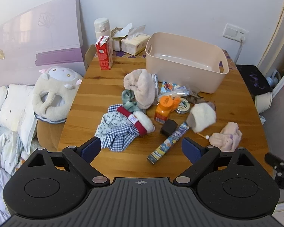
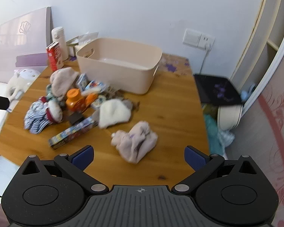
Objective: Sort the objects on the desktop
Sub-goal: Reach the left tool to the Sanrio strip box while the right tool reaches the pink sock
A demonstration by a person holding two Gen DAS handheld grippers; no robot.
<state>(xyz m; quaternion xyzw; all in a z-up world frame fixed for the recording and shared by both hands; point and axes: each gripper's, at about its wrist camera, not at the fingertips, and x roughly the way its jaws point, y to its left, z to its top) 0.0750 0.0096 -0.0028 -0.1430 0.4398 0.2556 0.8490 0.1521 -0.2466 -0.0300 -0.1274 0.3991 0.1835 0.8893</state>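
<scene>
A pile of small things lies mid-table in front of an empty beige bin (image 1: 187, 70) (image 2: 121, 71): a checked cloth (image 1: 119, 132) (image 2: 37, 119), an orange bottle (image 1: 163, 108) (image 2: 74, 99), a long patterned box (image 1: 168, 143) (image 2: 72, 134), a white fluffy cloth (image 1: 202, 117) (image 2: 113, 115) and a pale pink cloth (image 1: 227, 137) (image 2: 136, 141). My left gripper (image 1: 141, 147) hovers open above the table's near edge, just short of the checked cloth and patterned box. My right gripper (image 2: 139, 156) is open too, with the pink cloth just ahead of its fingers.
A red carton (image 1: 104, 54) (image 2: 54, 56), white flask (image 1: 102, 27) and tissue boxes (image 1: 134, 43) stand at the back left of the wooden table (image 1: 104, 98). A plush toy (image 1: 55, 92) and bedding lie left; a black stool (image 2: 217, 90) stands right.
</scene>
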